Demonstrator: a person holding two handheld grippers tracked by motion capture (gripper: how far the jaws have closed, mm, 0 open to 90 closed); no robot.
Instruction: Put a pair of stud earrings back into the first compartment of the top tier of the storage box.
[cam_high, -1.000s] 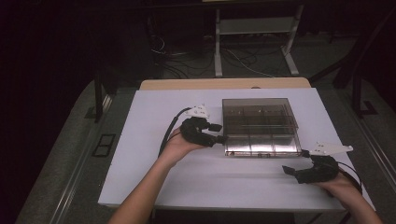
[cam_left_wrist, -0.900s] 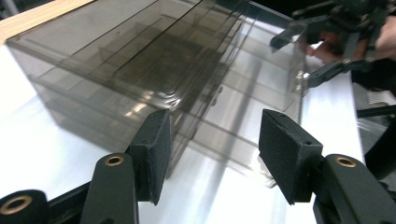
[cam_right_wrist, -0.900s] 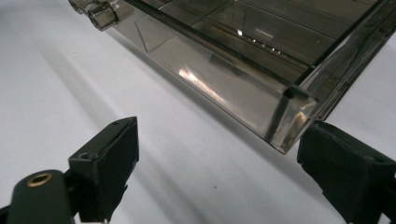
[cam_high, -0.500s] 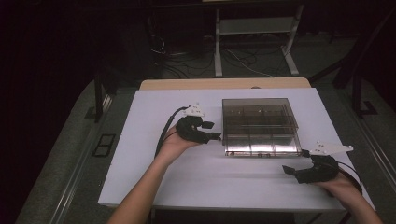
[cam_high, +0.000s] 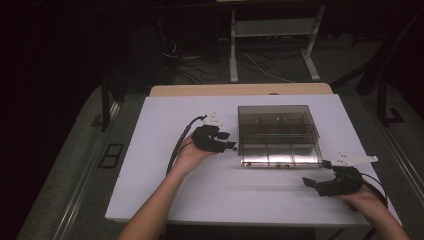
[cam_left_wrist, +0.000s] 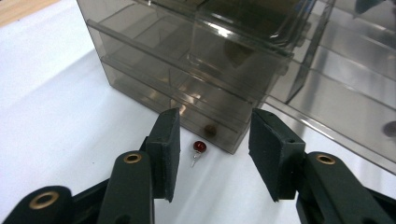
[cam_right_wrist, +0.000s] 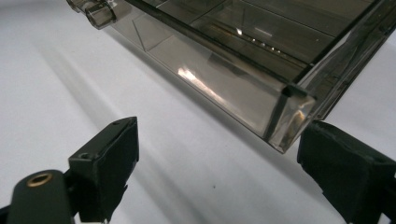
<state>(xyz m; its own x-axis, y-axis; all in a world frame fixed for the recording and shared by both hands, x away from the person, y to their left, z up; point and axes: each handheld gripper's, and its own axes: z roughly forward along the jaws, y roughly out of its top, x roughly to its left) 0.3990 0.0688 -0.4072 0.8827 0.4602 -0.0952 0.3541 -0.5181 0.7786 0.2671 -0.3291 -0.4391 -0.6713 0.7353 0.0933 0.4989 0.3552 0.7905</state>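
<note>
My left gripper's (cam_left_wrist: 212, 154) jaws, just closing but gripping nothing, straddle the red bead (cam_left_wrist: 199, 146) on the table beside the box's (cam_high: 278, 134) left corner, so next I lower and pinch, while my right gripper (cam_high: 320, 174) waits open.

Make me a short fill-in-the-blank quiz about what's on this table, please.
1. The small bead lying between the left gripper jaws is ____ in colour.
2. The smoky see-through organizer box rests on a ____ table.
3. The bead lies ____ the box, close to its corner.
4. The right gripper jaws hold ____.

Missing words: red; white; outside; nothing
</note>
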